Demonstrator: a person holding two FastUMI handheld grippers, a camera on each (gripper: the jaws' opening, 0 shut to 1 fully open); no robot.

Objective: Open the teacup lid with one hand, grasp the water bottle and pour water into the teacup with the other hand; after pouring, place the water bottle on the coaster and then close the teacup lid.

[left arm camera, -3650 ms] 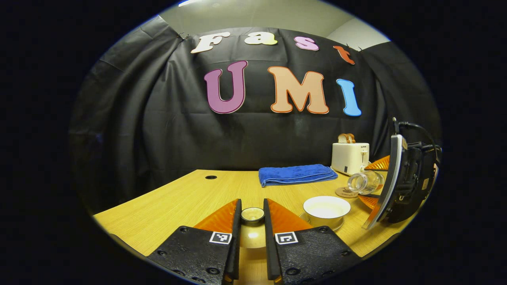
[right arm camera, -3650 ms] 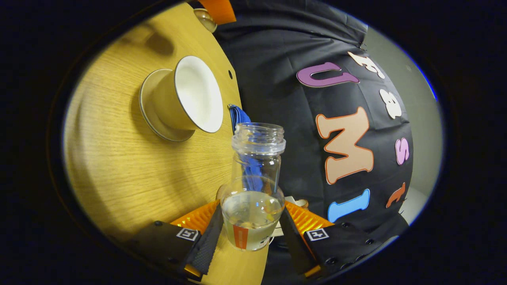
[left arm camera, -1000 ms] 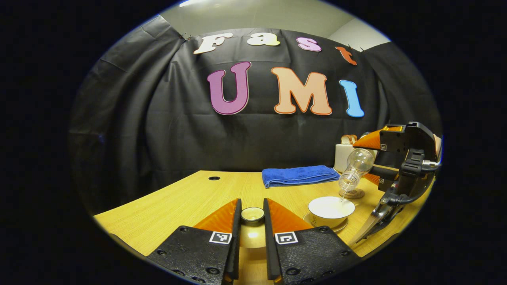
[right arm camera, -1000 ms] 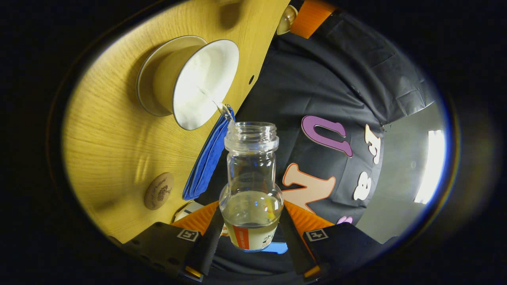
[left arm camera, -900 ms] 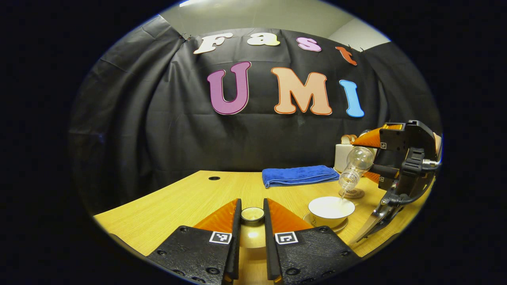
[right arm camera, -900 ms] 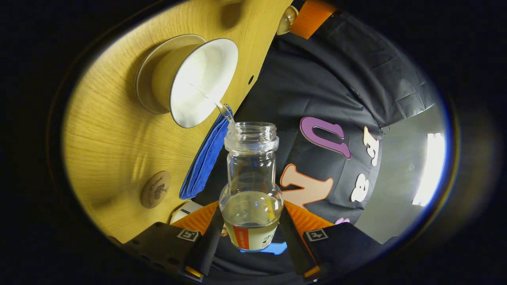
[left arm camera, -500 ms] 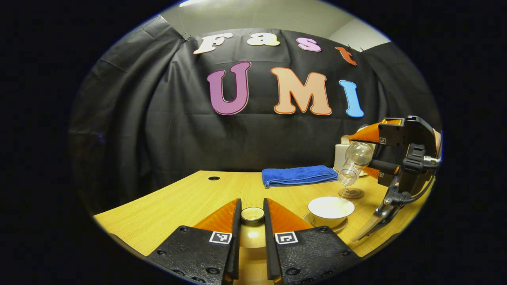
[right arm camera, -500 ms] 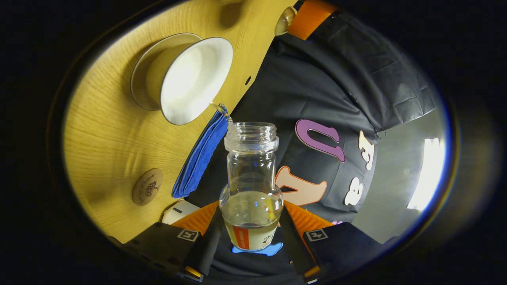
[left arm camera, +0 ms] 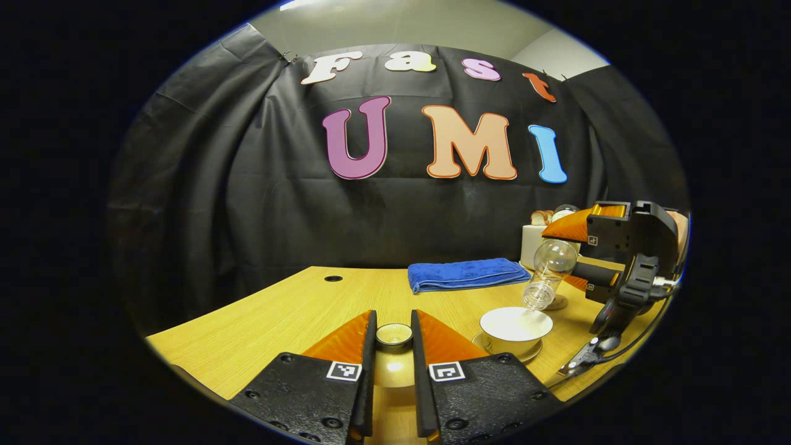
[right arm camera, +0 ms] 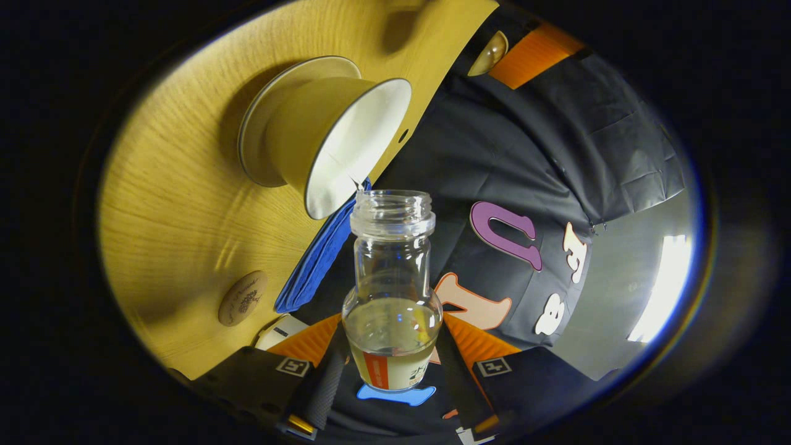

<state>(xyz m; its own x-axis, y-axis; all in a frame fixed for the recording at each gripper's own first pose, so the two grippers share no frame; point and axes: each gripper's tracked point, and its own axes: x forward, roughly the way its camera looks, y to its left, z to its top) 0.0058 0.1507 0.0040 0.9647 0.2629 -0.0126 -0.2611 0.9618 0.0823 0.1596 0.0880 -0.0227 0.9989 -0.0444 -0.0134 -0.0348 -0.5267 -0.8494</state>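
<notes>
While the water bottle (right arm camera: 392,290) is tilting mouth-down over the open teacup (left arm camera: 516,326), a thin stream is passing from its lip into the white bowl, so the pouring step looks to be in hand. The right tongs (right arm camera: 391,371) are clamping the bottle's round body from both sides, and the left tongs (left arm camera: 393,364) are gripping the knob of the teacup lid (left arm camera: 393,335), holding it away from the cup, which is sitting on its saucer on the tabletop (left arm camera: 296,315). Judging by this, the next move is calling for righting the bottle without dripping and carrying it to the round coaster (right arm camera: 243,298), lying just beyond the cup, before the lid is going back on. A label with an orange stripe is showing on the bottle and a printed motif on the coaster, both too small to read. Farther back a blue towel (left arm camera: 463,273) and a white toaster (left arm camera: 532,241) are resting.
</notes>
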